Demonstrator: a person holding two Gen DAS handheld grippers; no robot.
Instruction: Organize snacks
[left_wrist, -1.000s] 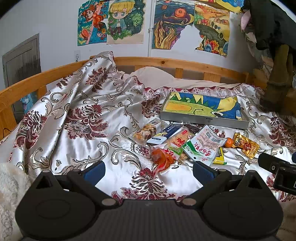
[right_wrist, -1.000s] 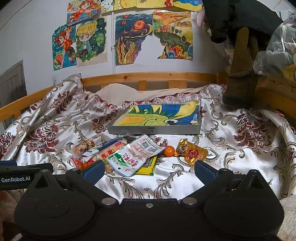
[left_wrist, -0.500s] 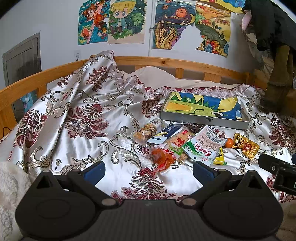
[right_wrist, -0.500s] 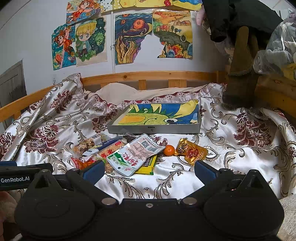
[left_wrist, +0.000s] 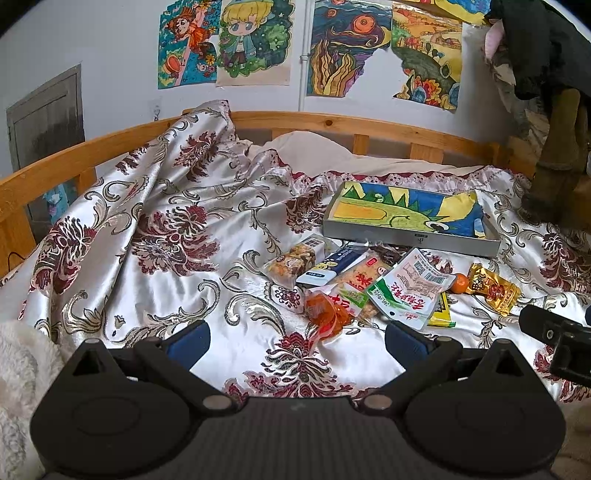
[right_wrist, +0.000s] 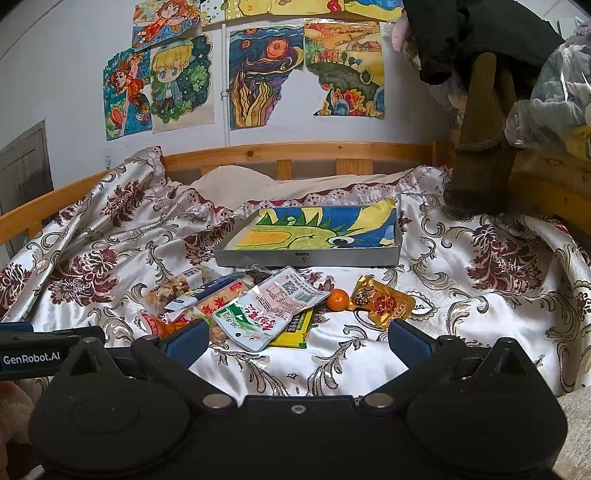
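Several snack packets lie in a loose pile on the floral bedspread. Among them are a white-and-green pouch (left_wrist: 410, 291) (right_wrist: 266, 310), an orange wrapper (left_wrist: 327, 317), a nut bar (left_wrist: 291, 260) (right_wrist: 171, 290), a gold packet (left_wrist: 493, 290) (right_wrist: 382, 302) and a small orange fruit (left_wrist: 460, 283) (right_wrist: 337, 299). Behind the pile sits a shallow grey box (left_wrist: 410, 238) (right_wrist: 306, 258) lined with a colourful drawing. My left gripper (left_wrist: 295, 341) hovers open just short of the pile. Nothing sits between the wide-apart fingers of my open right gripper (right_wrist: 295, 339), which is near the pouch.
A wooden bed rail (left_wrist: 332, 123) (right_wrist: 295, 151) runs behind the bedspread, with a pillow (right_wrist: 240, 181) against it. Dark clothes and a brown boot (right_wrist: 480, 140) hang at the right. A white fluffy blanket (left_wrist: 18, 362) lies at the near left.
Both grippers have crept slightly forward toward the snack pile. Nothing on the bed has moved.
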